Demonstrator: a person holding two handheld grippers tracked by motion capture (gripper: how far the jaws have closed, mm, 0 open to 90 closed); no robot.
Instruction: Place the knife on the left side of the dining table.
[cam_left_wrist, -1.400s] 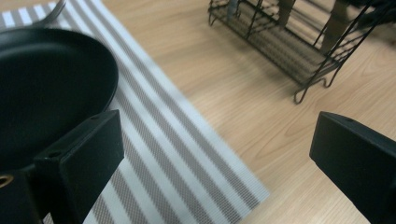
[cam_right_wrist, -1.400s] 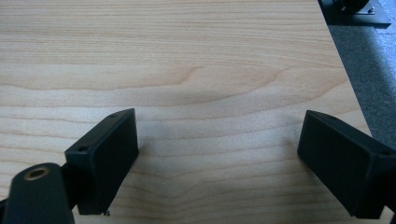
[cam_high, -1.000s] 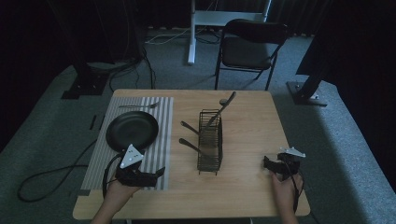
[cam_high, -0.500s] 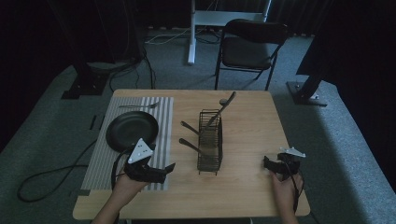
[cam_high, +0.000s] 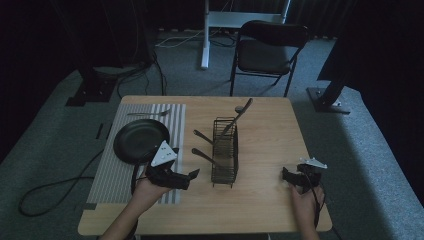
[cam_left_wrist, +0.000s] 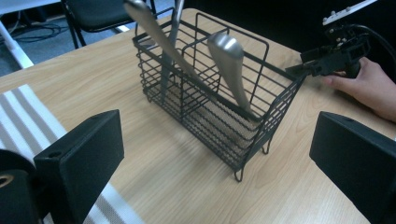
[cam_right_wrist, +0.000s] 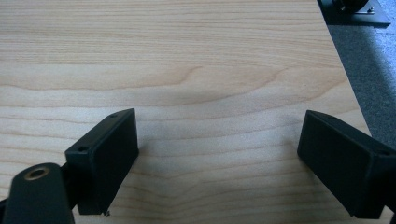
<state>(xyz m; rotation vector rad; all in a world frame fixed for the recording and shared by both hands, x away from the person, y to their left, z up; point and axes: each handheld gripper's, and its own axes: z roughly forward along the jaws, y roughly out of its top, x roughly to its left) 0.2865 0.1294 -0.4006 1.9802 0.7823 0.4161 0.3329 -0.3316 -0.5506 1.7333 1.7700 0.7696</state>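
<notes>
Moved: left gripper (cam_high: 192, 174) has advanced toward the wire basket (cam_high: 224, 151); right gripper (cam_high: 286, 174) unchanged, right of the basket
Jaws: both spread, empty
Utensils: handles (cam_left_wrist: 231, 65) leaning out of the basket
Advice: approach slowly; center one handle between the jaws

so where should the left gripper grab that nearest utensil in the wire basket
Grip the broad rounded handle end of the nearest utensil, coming from above the wire basket. It leans up clear over the rim, while its lower shaft sits behind the wire wall. The left gripper is open and faces it.
</notes>
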